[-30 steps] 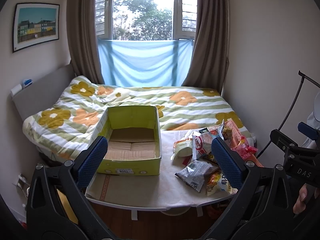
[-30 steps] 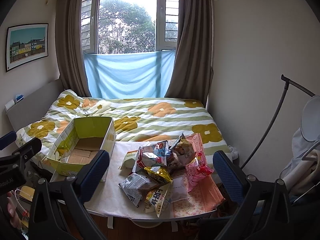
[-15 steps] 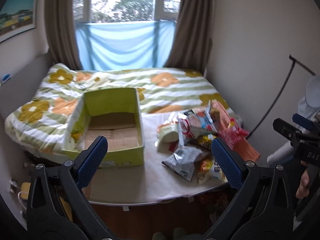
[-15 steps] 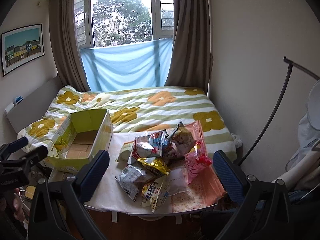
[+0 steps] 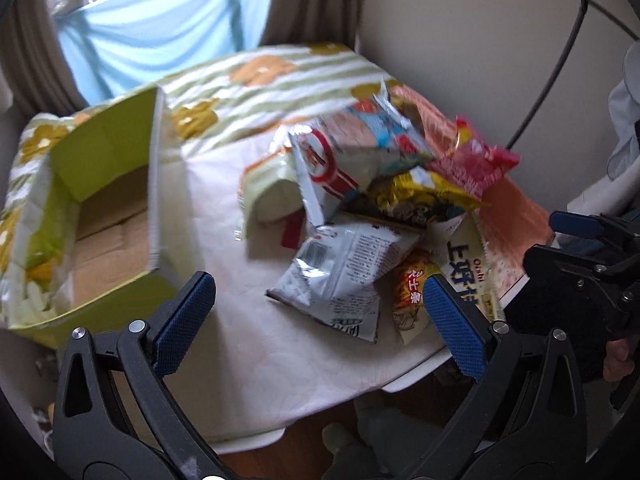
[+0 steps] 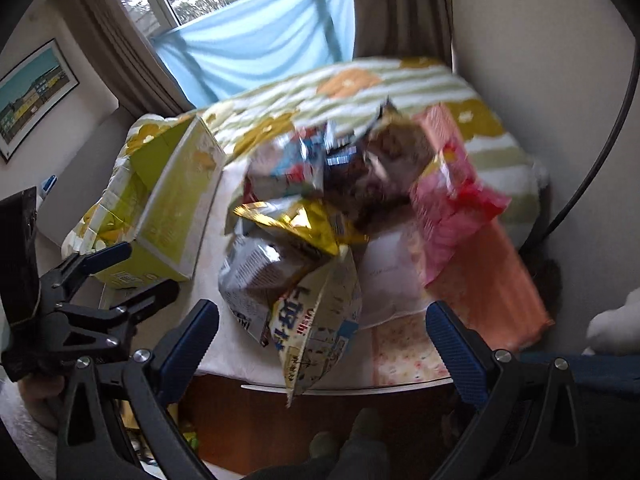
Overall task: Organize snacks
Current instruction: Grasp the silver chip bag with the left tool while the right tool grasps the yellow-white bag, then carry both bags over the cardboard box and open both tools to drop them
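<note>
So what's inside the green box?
The green box shows only its bare brown cardboard floor; no snacks inside. Its near wall hides the front corner.

Both grippers have come down and forward toward the table [image 5: 280,364] since a second ago, and the snack pile [image 5: 372,216] now fills far more of each view. The left gripper [image 5: 320,312] has swung rightward, from facing the box [image 5: 116,208] to hanging over the table's near edge beside the silver bag [image 5: 340,276]. The right gripper [image 6: 322,344] now hovers above the white Oishi bag [image 6: 320,320] at that edge. Both views are motion-blurred.
</note>
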A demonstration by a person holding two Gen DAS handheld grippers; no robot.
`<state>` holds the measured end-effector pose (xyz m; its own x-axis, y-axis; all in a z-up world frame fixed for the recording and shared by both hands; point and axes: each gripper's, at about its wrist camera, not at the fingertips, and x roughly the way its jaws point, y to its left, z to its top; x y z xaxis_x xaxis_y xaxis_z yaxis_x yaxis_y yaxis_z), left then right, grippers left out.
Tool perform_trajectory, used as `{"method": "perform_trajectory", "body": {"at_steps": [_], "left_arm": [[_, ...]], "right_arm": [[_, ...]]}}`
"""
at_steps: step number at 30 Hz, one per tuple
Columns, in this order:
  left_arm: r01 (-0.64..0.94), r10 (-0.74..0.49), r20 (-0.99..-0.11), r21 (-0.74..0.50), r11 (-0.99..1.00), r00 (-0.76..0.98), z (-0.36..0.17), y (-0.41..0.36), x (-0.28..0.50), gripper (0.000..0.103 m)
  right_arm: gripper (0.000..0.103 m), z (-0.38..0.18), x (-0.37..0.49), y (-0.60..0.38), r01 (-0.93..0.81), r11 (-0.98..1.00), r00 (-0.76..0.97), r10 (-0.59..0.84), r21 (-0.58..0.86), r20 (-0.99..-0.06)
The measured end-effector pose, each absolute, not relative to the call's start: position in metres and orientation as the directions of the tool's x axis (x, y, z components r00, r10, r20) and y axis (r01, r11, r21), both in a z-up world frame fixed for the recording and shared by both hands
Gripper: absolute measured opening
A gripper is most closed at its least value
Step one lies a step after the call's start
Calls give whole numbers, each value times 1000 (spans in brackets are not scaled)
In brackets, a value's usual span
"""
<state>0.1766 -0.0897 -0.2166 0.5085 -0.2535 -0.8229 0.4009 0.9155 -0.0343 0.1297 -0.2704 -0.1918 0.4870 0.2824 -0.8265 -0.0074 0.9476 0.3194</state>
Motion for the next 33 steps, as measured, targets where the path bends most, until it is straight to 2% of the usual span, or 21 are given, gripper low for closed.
{"method": "perform_trajectory", "body": {"at_steps": [5, 9, 12, 16, 19, 25, 28, 32, 33], "left_arm": [[467, -229, -866, 6, 884, 444, -266, -113, 203, 103], [494, -219, -889, 9, 869, 403, -291, -123, 218, 101], [509, -215, -898, 11, 861, 383, -304, -129, 226, 100], [531, -219, -917, -10, 847, 332, -320, -134, 235, 86], [537, -223, -919, -14, 843, 326, -325, -135, 239, 85], [528, -248, -917, -50, 848, 311, -326, -131, 243, 73], [521, -252, -918, -60, 852, 306, -325, -125, 244, 71], [513, -254, -919, -68, 856, 300, -324, -115, 244, 68], [513, -251, -920, -66, 856, 301, -325, -112, 244, 67]], "right_arm": [[102, -224, 149, -273, 20, 912, 426, 363, 410, -828], [97, -247, 158, -275, 99, 847, 358, 460, 523, -813], [90, -259, 158, -272, 145, 824, 331, 481, 548, -812], [87, -267, 157, -273, 195, 810, 312, 483, 553, -818], [87, -275, 157, -277, 230, 782, 298, 510, 579, -807], [87, -284, 157, -275, 249, 771, 278, 523, 587, -805], [83, -286, 158, -275, 254, 762, 285, 530, 596, -799], [69, -283, 157, -274, 248, 758, 290, 536, 603, -793], [62, -283, 157, -274, 245, 761, 288, 534, 600, -795]]}}
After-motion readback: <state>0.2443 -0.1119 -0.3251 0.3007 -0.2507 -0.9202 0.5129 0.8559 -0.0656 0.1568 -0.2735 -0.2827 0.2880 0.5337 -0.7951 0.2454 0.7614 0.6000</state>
